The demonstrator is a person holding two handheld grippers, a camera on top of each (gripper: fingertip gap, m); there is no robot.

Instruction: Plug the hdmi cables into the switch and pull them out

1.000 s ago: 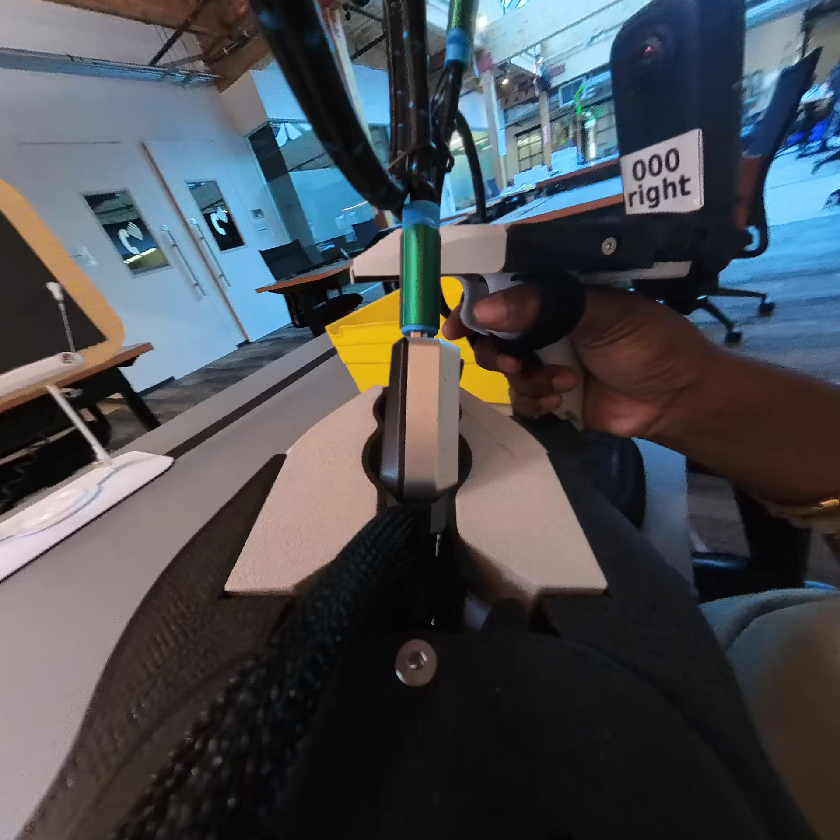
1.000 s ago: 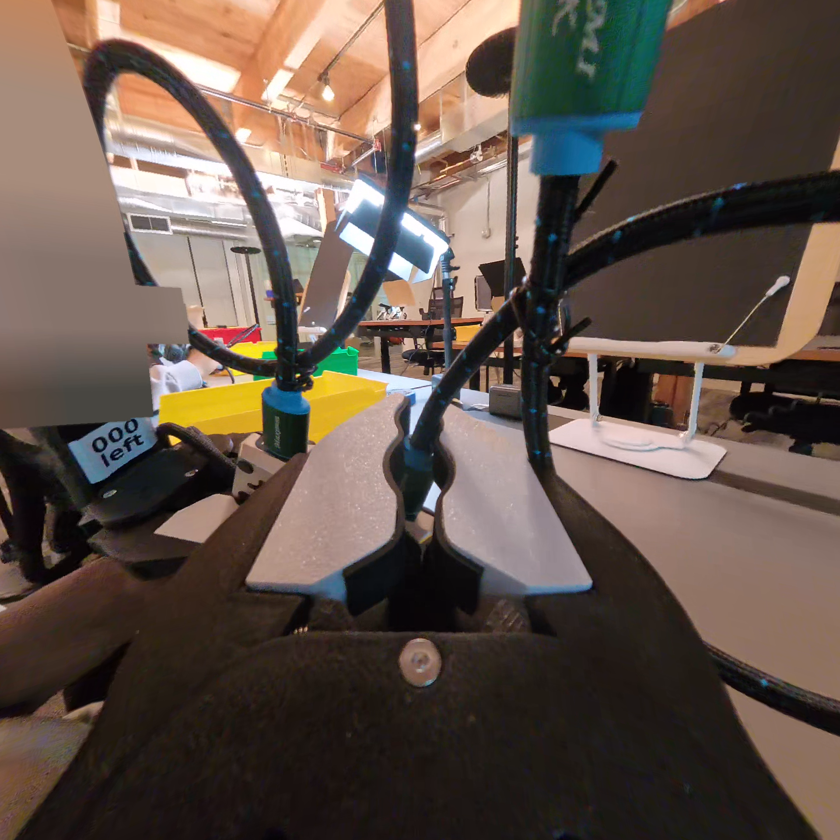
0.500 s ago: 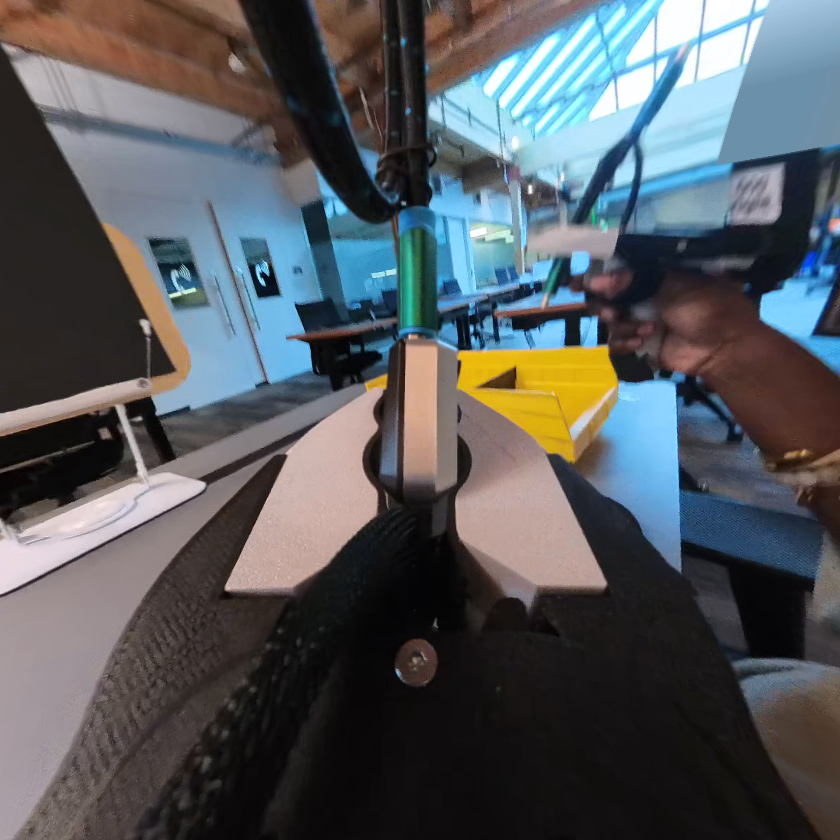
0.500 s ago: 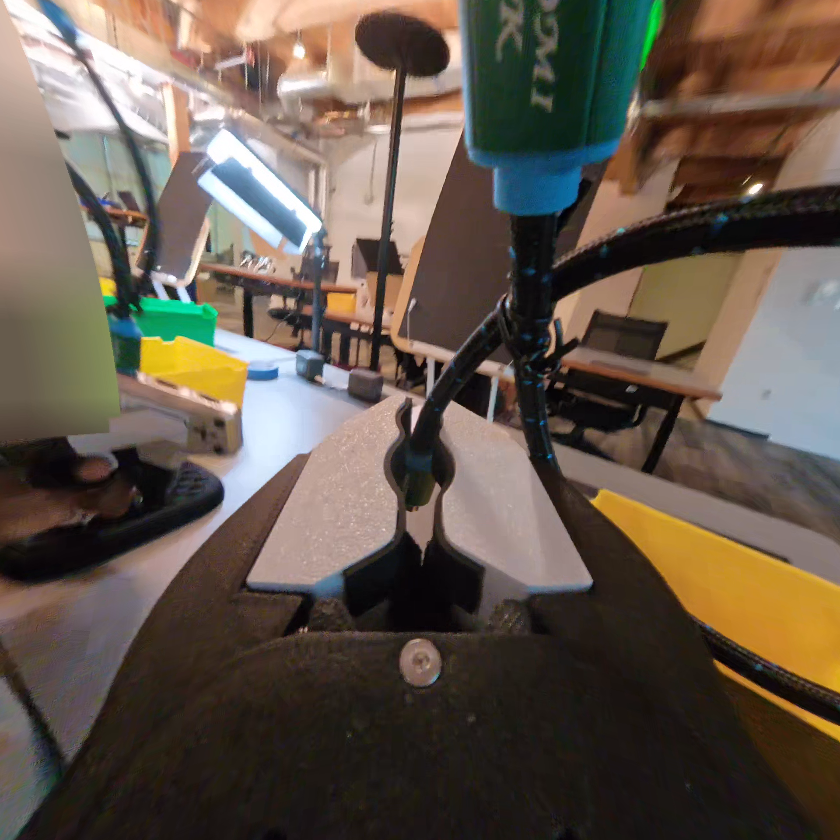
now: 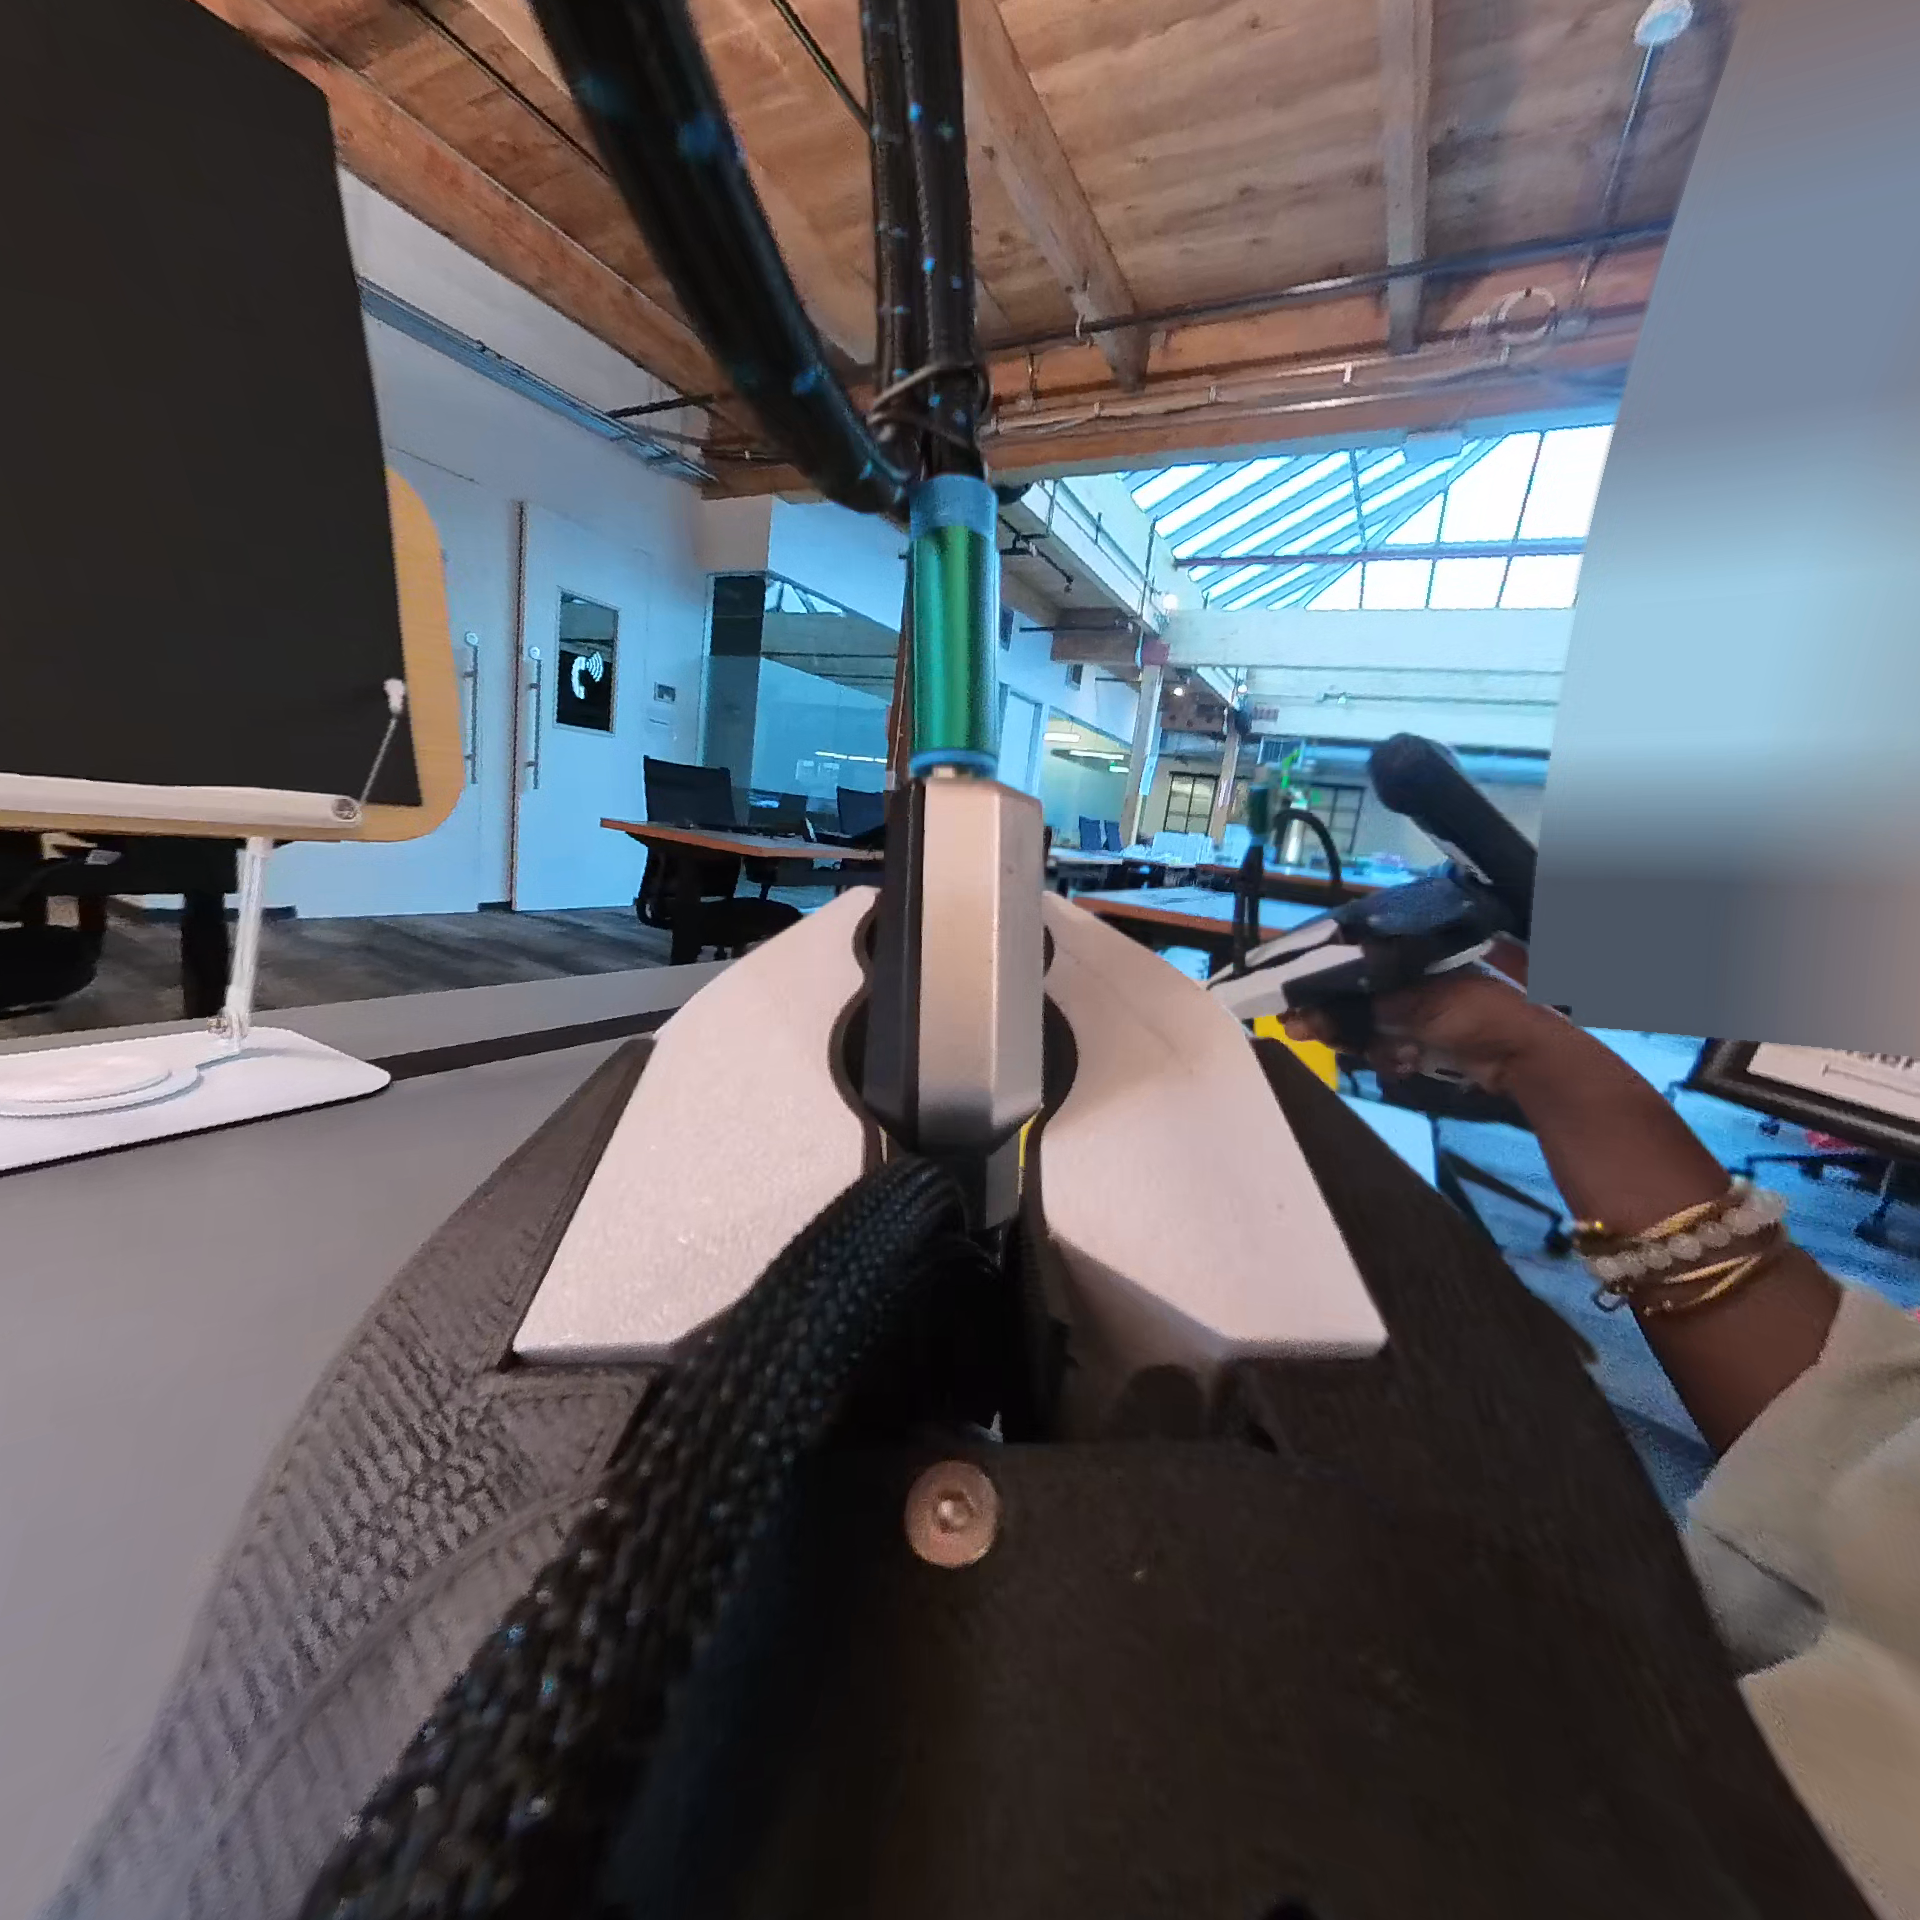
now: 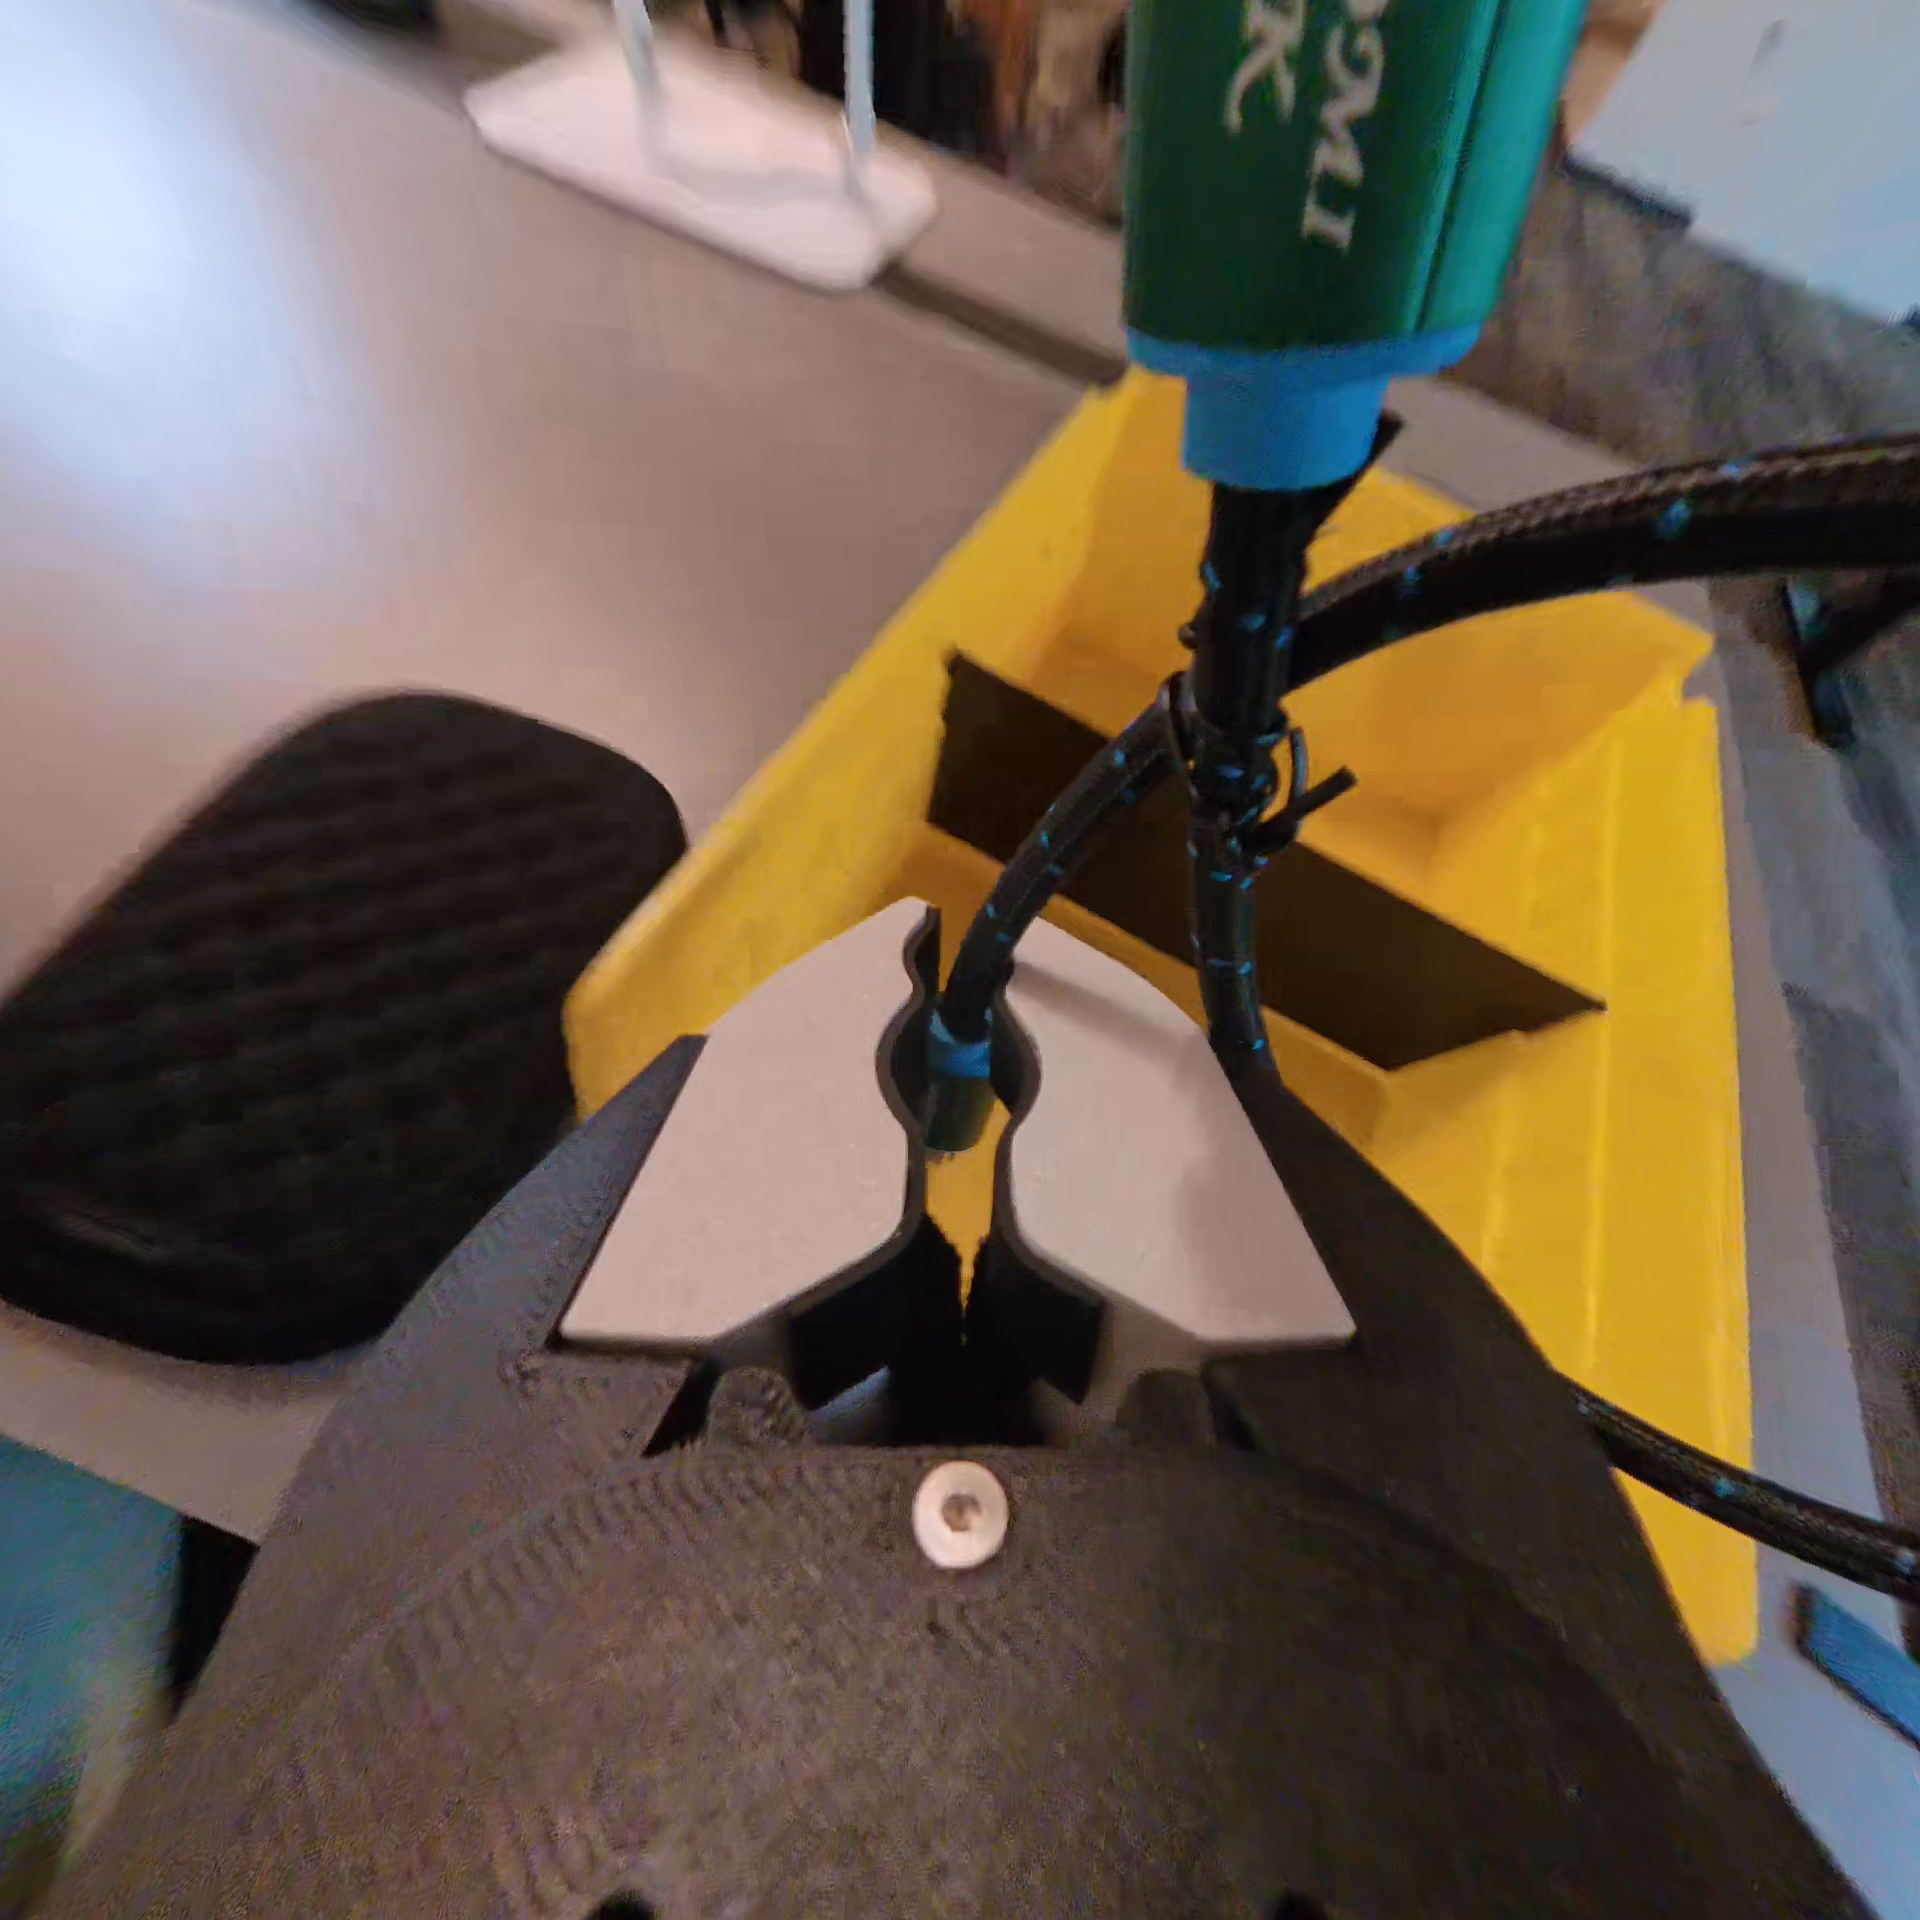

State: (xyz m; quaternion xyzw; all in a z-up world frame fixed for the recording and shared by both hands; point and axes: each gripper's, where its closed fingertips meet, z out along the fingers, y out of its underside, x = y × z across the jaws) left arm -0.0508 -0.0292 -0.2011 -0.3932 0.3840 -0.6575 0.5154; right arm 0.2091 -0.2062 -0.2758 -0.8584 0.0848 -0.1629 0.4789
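Yellow bin (image 6: 1538,1091) sat on the grey worktop (image 6: 343,436), seen from above in the right wrist view; a black divider (image 6: 1288,935) split it into compartments, and what showed of the insides looked bare yellow w/ no loose items, tho the picture was blurred & part of the bin was hidden by the gripper. A black textured pad (image 6: 281,1018) lay just beside the bin's left wall. Right gripper (image 6: 961,1049) hung over the bin w/ its fingers (image 6: 769,1153) clenched on a small green plug (image 6: 958,1091), the end of a black braided hdmi cable (image 6: 1049,873) w/ blue flecks; the plug sat in the round notch between the fingers, cable rising & looping to a tied bundle (image 6: 1231,769). A second, larger green connector (image 6: 1309,177) w/ a blue collar hung near the lens at top, its cable dropping into the same bundle. In the left wrist view the left gripper (image 5: 956,997) had its fingers (image 5: 748,1132) grasping the silver switch (image 5: 961,966) edge-on, held upright above the worktop; a green plug w/ blue collars (image 5: 951,644) was seated in the switch's far end, its black cable (image 5: 925,208) running up out of frame. A thick black braided sleeve (image 5: 790,1351) came out from the near end of the switch. Farther right in that view a person's hand (image 5: 1444,1029) w/ bracelets held the other gripper. A white stand (image 5: 197,1070) stood on the worktop at left.
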